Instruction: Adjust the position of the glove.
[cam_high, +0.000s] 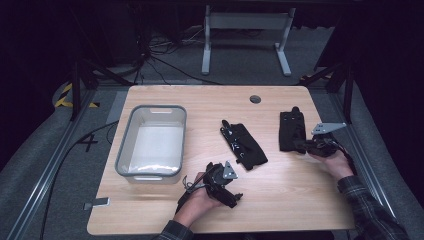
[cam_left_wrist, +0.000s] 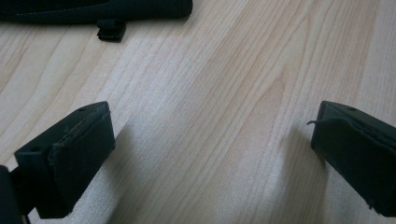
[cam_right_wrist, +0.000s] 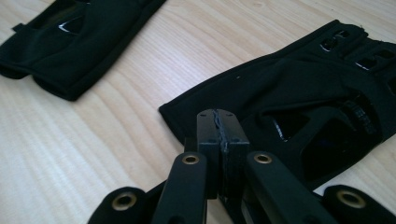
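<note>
Right gripper (cam_right_wrist: 219, 122) clamped shut at near edge of black glove (cam_right_wrist: 299, 102), table's 3 o'clock; grip on fabric unclear. Soft, light, floppy: pinch cuff hem. Left gripper (cam_left_wrist: 212, 154) open, empty.

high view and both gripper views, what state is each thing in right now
left gripper: jaws wide open over bare wood, holding nothing
right gripper: jaws shut, tips at the near edge of the right glove; a pinch on the fabric cannot be told
right glove: flat on the table
middle glove: flat, untouched
bin: upright, empty
</note>
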